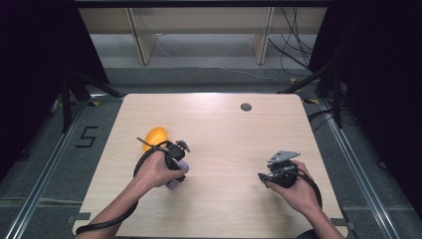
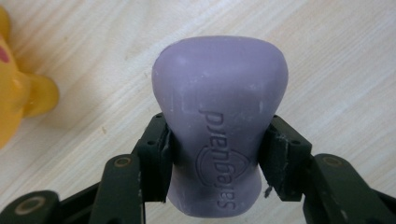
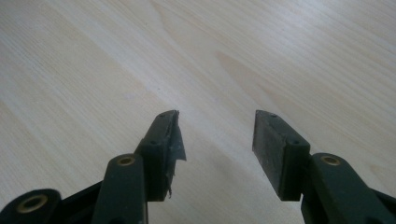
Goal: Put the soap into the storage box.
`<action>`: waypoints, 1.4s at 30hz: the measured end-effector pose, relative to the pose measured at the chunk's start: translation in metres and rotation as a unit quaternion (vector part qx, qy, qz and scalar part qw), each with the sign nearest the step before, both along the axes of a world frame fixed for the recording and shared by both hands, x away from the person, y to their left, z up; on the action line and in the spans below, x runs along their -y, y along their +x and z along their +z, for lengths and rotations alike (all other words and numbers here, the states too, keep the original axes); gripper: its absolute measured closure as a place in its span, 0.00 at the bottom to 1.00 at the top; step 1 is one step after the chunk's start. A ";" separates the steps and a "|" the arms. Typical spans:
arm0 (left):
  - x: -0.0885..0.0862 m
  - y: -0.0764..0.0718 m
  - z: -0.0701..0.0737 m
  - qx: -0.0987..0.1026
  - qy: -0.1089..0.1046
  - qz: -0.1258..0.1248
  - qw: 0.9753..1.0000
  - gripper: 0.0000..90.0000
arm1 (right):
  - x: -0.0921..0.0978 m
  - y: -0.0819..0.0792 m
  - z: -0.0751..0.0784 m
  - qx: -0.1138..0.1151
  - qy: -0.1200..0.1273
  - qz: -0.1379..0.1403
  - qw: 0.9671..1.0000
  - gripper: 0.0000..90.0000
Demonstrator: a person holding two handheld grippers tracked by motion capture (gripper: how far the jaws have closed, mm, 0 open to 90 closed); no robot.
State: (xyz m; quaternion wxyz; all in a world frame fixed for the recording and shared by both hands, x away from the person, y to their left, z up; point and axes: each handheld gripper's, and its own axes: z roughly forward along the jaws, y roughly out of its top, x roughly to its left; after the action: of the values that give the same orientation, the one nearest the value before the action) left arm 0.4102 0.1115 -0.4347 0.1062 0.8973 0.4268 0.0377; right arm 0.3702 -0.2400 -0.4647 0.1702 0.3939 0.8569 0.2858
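Your left gripper (image 2: 215, 154) pinches the soap (image 2: 219, 126) at its narrow waist, just above the table (image 1: 234, 129) beside the yellow toy (image 1: 155, 136) — hard, likely slick, so keep that waist grip. Right gripper (image 3: 217, 135) gapes empty.

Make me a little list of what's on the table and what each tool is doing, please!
table: light wood, small round grey hole near the far edge
left tool: shut on the purple soap bar, jaws pressing its two sides
soap marking: embossed word "Safeguard"
yellow toy: on the table just beyond the left tool, not gripped
right tool: open, nothing between its jaws, bare wood below
hands: one holds each tool
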 end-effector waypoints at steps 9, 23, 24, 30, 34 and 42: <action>-0.013 0.004 0.008 0.012 -0.030 0.043 0.999 0.54 | 0.001 0.000 0.000 -0.001 0.000 0.002 1.000 0.57; -0.025 0.008 0.011 0.044 -0.051 0.087 0.994 0.54 | 0.000 -0.001 0.002 0.001 0.006 -0.005 1.000 0.57; -0.025 0.008 0.011 0.044 -0.051 0.087 0.994 0.54 | 0.000 -0.001 0.002 0.001 0.006 -0.005 1.000 0.57; -0.029 0.012 0.014 0.046 -0.042 0.104 0.993 0.54 | 0.000 -0.001 0.002 0.000 0.007 -0.005 1.000 0.57; -0.029 0.013 0.016 0.041 -0.049 0.130 0.990 0.54 | 0.000 -0.001 0.001 0.001 0.005 -0.004 1.000 0.57; -0.033 0.018 0.020 0.054 -0.059 0.154 0.985 0.54 | 0.000 -0.001 0.001 0.000 0.006 -0.003 1.000 0.57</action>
State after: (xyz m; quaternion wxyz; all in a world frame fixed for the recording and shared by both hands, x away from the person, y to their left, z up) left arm 0.4282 0.1446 -0.4146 0.1750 0.8097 0.5548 0.0767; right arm 0.3695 -0.2402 -0.4635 0.1690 0.3975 0.8537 0.2908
